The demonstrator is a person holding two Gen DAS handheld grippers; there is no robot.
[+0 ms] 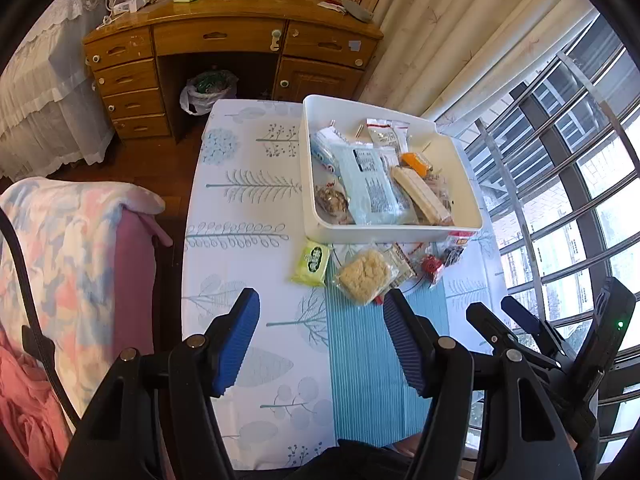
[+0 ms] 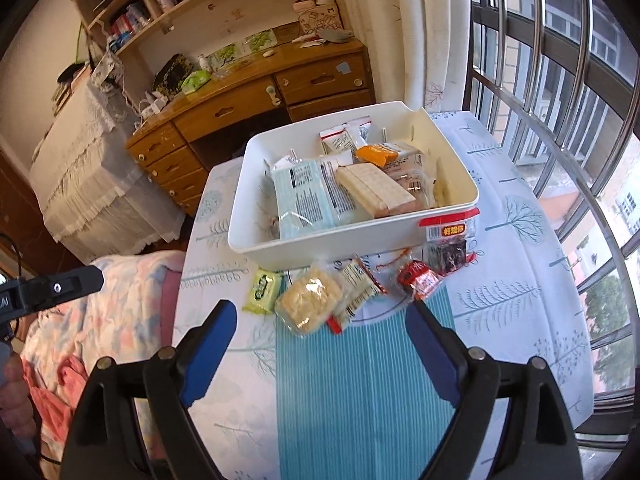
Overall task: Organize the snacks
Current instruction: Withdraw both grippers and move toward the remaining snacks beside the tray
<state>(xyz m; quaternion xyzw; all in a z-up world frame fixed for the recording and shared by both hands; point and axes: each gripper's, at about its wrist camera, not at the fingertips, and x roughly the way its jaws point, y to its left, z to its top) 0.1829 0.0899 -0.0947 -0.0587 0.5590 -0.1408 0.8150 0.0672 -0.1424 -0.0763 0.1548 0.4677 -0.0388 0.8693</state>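
A white bin on the table holds several snack packs. In front of it lie loose snacks: a green packet, a clear pack of pale crackers, a red-edged sachet, a red wrapped candy and a dark snack with a red label. My left gripper is open and empty, just short of the loose snacks. My right gripper is open and empty over the blue mat, near the crackers; it also shows in the left wrist view.
The table has a leaf-print cloth and a blue striped mat. A chair draped with a pink blanket stands at its left edge. A wooden desk is behind; window bars and curtain are to the right.
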